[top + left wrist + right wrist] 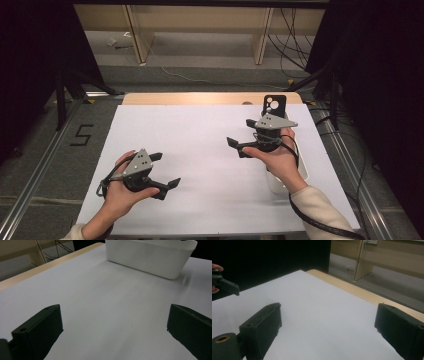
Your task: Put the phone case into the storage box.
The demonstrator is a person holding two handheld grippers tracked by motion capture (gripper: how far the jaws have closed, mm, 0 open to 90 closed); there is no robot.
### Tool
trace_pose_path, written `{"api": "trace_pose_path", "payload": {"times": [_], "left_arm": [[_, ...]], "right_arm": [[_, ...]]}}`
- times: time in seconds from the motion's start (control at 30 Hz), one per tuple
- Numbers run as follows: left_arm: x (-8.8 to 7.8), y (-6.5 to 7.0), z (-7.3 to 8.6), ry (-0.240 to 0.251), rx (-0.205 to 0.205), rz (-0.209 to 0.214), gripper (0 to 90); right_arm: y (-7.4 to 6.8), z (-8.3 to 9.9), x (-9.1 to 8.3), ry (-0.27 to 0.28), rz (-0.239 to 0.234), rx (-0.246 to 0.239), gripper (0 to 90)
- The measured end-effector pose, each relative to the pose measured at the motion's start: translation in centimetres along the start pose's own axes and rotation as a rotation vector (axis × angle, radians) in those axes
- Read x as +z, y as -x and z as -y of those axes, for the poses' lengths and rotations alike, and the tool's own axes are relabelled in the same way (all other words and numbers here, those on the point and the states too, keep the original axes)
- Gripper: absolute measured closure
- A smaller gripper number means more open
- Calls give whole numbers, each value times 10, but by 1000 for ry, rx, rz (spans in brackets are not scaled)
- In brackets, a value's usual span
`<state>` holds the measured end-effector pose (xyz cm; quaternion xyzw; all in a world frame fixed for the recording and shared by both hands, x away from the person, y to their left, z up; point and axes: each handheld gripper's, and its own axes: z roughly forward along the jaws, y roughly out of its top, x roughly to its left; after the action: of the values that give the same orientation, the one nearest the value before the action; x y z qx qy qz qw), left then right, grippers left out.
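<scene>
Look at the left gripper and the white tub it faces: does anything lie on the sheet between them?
Nothing visible does. In the left gripper view, bare white sheet runs from the open left gripper up to the white tub.

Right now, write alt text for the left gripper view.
Two black jaws stand wide apart with nothing between them, the left gripper above a bare white tabletop. A white plastic bin sits ahead at upper right; the table's wooden edge runs along the upper left.
</scene>
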<state>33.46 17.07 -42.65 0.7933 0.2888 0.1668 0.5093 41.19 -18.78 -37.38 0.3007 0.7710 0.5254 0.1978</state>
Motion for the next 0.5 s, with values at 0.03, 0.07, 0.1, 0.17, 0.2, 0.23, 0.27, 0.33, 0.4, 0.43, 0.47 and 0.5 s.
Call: {"api": "trace_pose_path", "payload": {"times": [0.03, 0.07, 0.1, 0.17, 0.2, 0.23, 0.27, 0.33, 0.4, 0.43, 0.47, 0.5], "left_arm": [[0, 0, 0, -1, 0, -1, 0], [0, 0, 0, -1, 1, -1, 0], [0, -1, 0, -1, 1, -1, 0], [0, -1, 0, -1, 0, -1, 0], [0, -1, 0, -2, 1, -2, 0], [0, -1, 0, -2, 1, -2, 0], [0, -1, 0, -2, 2, -2, 0], [0, -1, 1, -4, 1, -3, 0], [0, -2, 1, -5, -2, -2, 0], [0, -2, 1, -5, -2, -4, 0], [0, -2, 1, -3, -5, -3, 0], [0, -2, 1, -4, -4, -3, 0]], "right_arm": [[0, 0, -1, -2, 3, -2, 81], [0, 1, -3, -2, 8, -7, 81], [0, 1, -4, -1, 9, -8, 81], [0, 1, -8, 0, 8, -6, 81], [0, 2, -9, 2, 12, -9, 81], [0, 2, -11, 2, 12, -9, 81], [0, 3, -12, 2, 11, -12, 81], [0, 4, -15, 0, 19, -17, 81], [0, 6, -18, 2, 20, -14, 81], [1, 6, -19, 2, 21, -14, 81], [1, 7, -20, 0, 19, -13, 81], [1, 8, -21, -1, 18, -11, 81]]}}
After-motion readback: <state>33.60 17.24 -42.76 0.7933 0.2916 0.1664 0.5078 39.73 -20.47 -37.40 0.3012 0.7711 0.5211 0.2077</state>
